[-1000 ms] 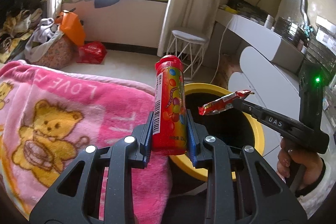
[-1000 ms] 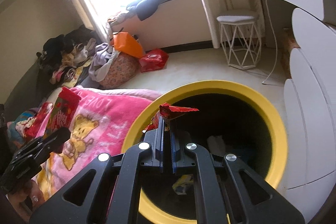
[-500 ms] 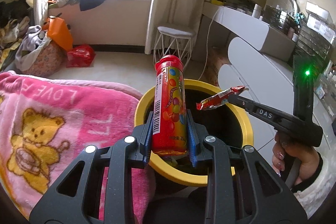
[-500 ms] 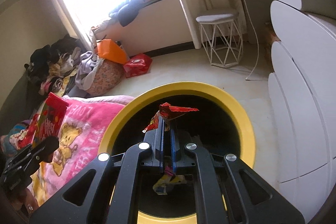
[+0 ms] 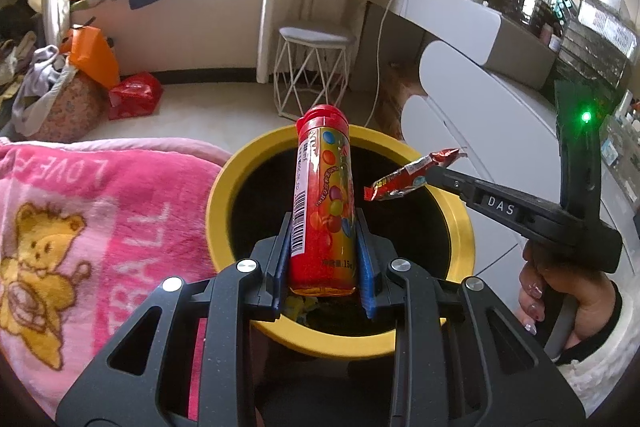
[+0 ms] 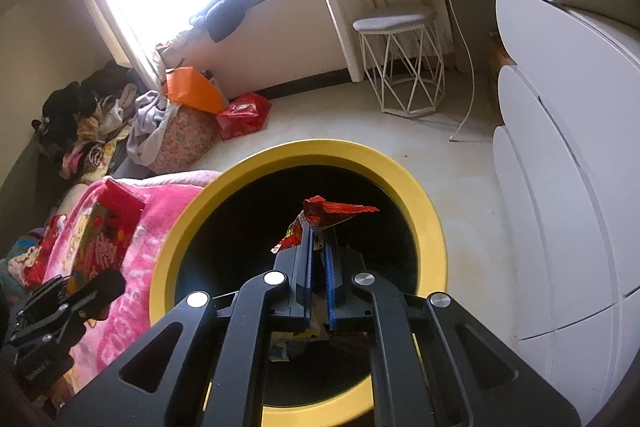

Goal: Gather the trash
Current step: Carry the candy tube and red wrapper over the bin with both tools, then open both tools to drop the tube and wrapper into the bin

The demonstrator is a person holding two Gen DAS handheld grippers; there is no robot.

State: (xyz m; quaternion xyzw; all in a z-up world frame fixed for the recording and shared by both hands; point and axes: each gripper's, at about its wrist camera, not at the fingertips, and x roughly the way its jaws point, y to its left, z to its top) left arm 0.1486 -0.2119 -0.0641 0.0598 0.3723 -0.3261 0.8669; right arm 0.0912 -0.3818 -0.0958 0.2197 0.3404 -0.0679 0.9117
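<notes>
My left gripper is shut on a red candy tube printed with coloured sweets, held upright over the near rim of a yellow-rimmed bin. Over the bin's dark opening, my right gripper is shut on a red candy wrapper. In the left wrist view that wrapper sticks out of the right gripper's tip, above the bin's right half. The right wrist view shows the tube at the left, over the pink blanket, with the bin below. Some trash lies at the bin's bottom.
A pink teddy-bear blanket lies left of the bin. White rounded drawers stand close on the right. A white wire stool, red and orange bags and piled clothes sit further back on the floor. A hand holds the right gripper.
Both grippers have moved forward and down over the bin, so its rim now sits more centrally under them. Each still holds its item.
</notes>
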